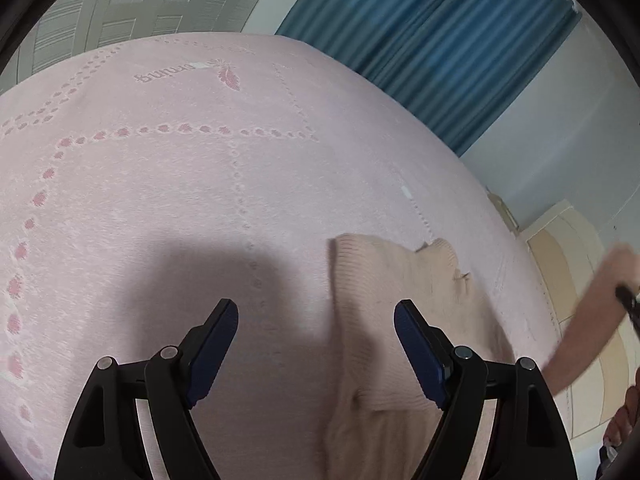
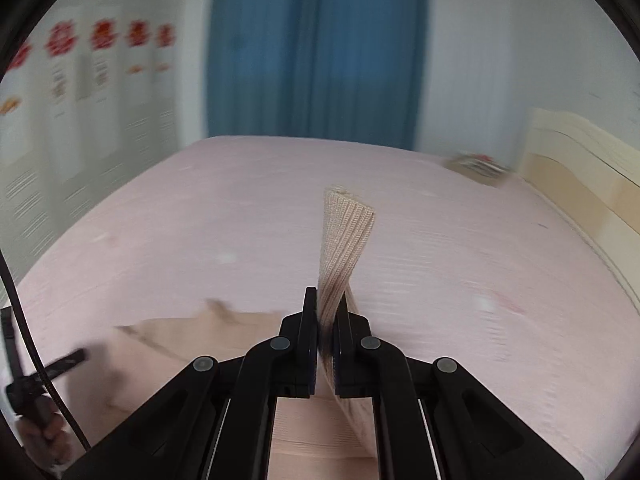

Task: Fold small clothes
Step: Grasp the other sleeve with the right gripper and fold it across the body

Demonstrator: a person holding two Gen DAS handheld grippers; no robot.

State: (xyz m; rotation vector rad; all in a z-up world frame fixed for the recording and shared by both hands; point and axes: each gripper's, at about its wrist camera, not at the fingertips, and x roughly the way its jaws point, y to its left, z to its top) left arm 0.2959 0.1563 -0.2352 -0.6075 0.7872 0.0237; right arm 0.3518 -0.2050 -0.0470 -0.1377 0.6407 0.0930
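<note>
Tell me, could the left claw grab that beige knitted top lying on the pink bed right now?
Probably yes. The left claw is open and empty, and the beige knitted top lies just ahead on the pink bed with nothing between. The right claw already pinches its ribbed edge.

A bed with a pink patterned cover [image 1: 168, 184] fills the foreground. Blue curtains [image 2: 316, 48] hang at the far wall, flanked by pale walls [image 2: 520, 60]. A cream headboard [image 2: 580, 168] stands at right; red-printed wall panels [image 2: 100, 64] at left.

Left gripper [image 1: 316, 316] jaws spread wide and empty, right gripper [image 2: 326, 316] clamped tight
</note>
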